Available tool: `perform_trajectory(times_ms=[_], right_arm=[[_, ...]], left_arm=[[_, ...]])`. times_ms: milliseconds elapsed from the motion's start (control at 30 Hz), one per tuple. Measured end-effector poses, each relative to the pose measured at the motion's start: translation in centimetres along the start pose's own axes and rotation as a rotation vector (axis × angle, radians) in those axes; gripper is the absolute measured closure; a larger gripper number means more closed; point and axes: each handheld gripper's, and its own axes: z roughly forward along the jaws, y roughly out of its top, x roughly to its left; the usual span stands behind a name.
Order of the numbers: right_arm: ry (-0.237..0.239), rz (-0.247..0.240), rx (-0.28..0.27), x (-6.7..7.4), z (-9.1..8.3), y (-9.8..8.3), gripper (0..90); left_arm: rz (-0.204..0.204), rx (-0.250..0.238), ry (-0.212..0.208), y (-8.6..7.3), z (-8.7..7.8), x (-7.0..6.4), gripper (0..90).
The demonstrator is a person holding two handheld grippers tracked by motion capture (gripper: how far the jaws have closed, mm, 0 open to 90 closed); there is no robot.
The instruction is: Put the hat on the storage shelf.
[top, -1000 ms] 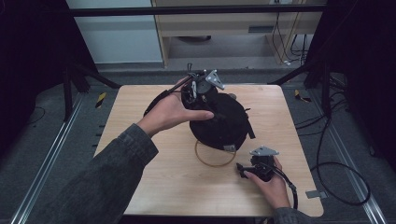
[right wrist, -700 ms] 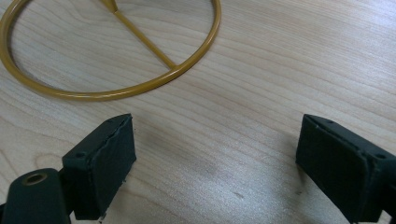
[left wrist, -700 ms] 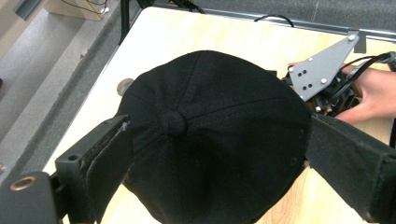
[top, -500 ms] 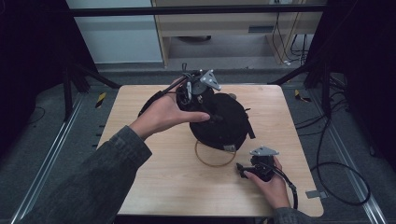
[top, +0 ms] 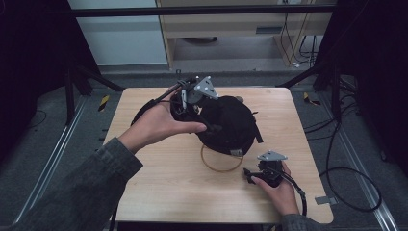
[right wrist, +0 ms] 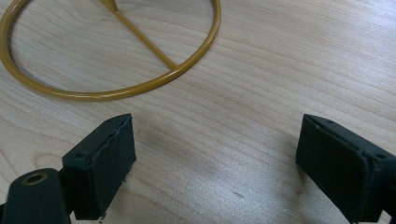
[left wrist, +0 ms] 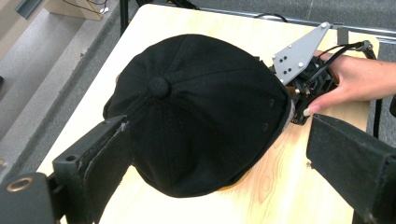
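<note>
So the black cap (top: 226, 125) sits mid-desk toward the far edge on a yellow ring stand (top: 221, 161), left tongs (left wrist: 205, 154) spread wide right over it and clearly nearer, right tongs (right wrist: 215, 163) also apart, empty, near the right edge.

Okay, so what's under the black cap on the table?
A yellow ring stand sits under the black cap. Its near arc pokes out onto the wooden table, and a spoke runs inward in the right gripper view. The top of the stand is hidden by the cap.
</note>
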Motion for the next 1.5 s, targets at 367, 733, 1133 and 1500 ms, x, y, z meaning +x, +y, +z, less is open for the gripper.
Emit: perform_trajectory(times_ms=[367, 733, 1133, 1500], right_arm=[[0.0, 0.0, 0.0, 0.0, 0.0, 0.0, 12.0], [0.0, -0.006, -0.001, 0.0, 0.0, 0.0, 12.0], [-0.001, -0.006, 0.0, 0.0, 0.0, 0.0, 12.0], [-0.001, -0.004, 0.0, 0.0, 0.0, 0.0, 12.0]], left_arm=[[-0.011, -0.009, 0.012, -1.7, -1.2, 0.0, 6.4], [-0.041, -0.046, 0.024, -3.8, -2.6, 0.3, 6.1], [-0.071, -0.062, 0.055, -6.0, -3.6, 1.0, 6.1], [-0.109, -0.104, 0.085, -8.7, -5.1, 1.3, 5.9]])
